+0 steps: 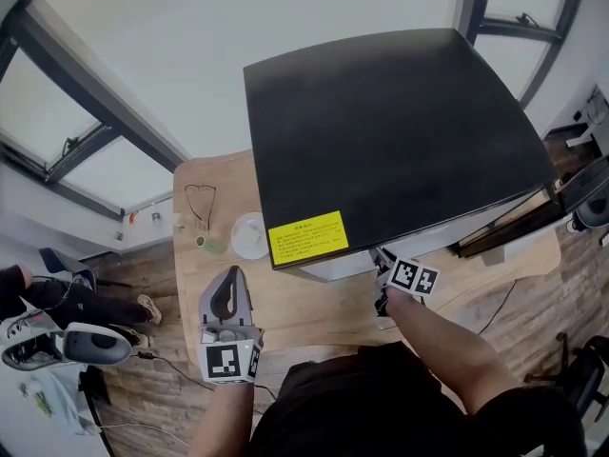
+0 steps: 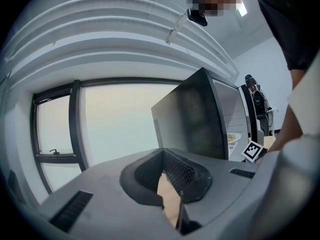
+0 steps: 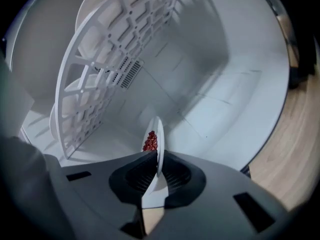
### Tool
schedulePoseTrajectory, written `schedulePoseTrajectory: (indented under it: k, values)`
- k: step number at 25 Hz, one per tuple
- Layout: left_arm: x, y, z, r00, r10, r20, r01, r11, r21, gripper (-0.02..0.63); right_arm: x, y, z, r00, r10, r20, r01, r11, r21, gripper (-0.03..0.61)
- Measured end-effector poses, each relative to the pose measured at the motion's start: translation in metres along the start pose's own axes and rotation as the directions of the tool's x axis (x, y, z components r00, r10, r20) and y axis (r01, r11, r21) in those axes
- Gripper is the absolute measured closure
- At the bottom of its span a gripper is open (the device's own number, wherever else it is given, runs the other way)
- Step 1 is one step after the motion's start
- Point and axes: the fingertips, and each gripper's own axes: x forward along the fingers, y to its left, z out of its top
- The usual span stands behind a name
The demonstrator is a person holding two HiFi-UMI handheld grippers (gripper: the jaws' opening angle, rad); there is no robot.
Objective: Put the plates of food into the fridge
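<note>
**Plate of red food already inside the fridge, below the shelf**

The right gripper (image 3: 157, 160) has its jaws closed on the near rim of a white plate (image 3: 156, 132). The plate runs straight ahead of it, edge-on, into the white cavity of the fridge (image 3: 215, 84). The red food (image 3: 150, 141) sits on the face turned toward the slotted shelf (image 3: 107, 69). So the shelf probably lies above the plate and the fridge floor on its other side, where it would be set down.

The left gripper (image 1: 228, 284) hangs well apart over the wooden table (image 1: 314, 303), jaws slightly parted and empty. Its view shows another plate of food (image 2: 233, 138) in the fridge.

From the head view, the fridge's black top (image 1: 390, 131) hides the held plate. Whether its far rim touches anything is unclear.
</note>
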Motion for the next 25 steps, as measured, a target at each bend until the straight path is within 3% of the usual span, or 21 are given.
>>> schedulePoseTrajectory:
  k: [4,8,13,20,22,25]
  values:
    - [-0.003,0.004,-0.001,1.0,0.012,-0.004,-0.012,1.0,0.005,0.609,0.004,-0.008,-0.001,0.99,-0.132,-0.043,0.122,0.975,-0.186,0.504]
    - [-0.008,0.009,-0.005,0.999,0.03,-0.012,-0.03,1.0,0.007,0.609,0.006,-0.016,0.002,0.972,-0.23,-0.045,0.207,0.933,-0.295,0.463]
    - [-0.014,0.011,-0.004,0.999,0.043,-0.014,-0.043,0.999,0.005,0.609,0.009,-0.018,0.003,0.943,-0.33,-0.052,0.27,0.845,-0.462,0.422]
    - [-0.018,0.008,0.004,0.999,0.05,0.001,-0.05,0.999,0.017,0.609,0.011,-0.018,0.006,0.915,-0.404,-0.01,0.311,0.718,-0.623,0.405]
    - [-0.019,0.007,0.006,0.999,0.05,0.007,-0.05,0.999,0.019,0.609,0.008,-0.019,0.011,0.915,-0.403,0.012,0.318,0.702,-0.637,0.405]
    - [-0.021,0.003,0.008,0.999,0.049,0.015,-0.049,0.999,0.015,0.609,0.0,-0.018,0.02,0.925,-0.378,0.039,0.315,0.707,-0.633,0.405]
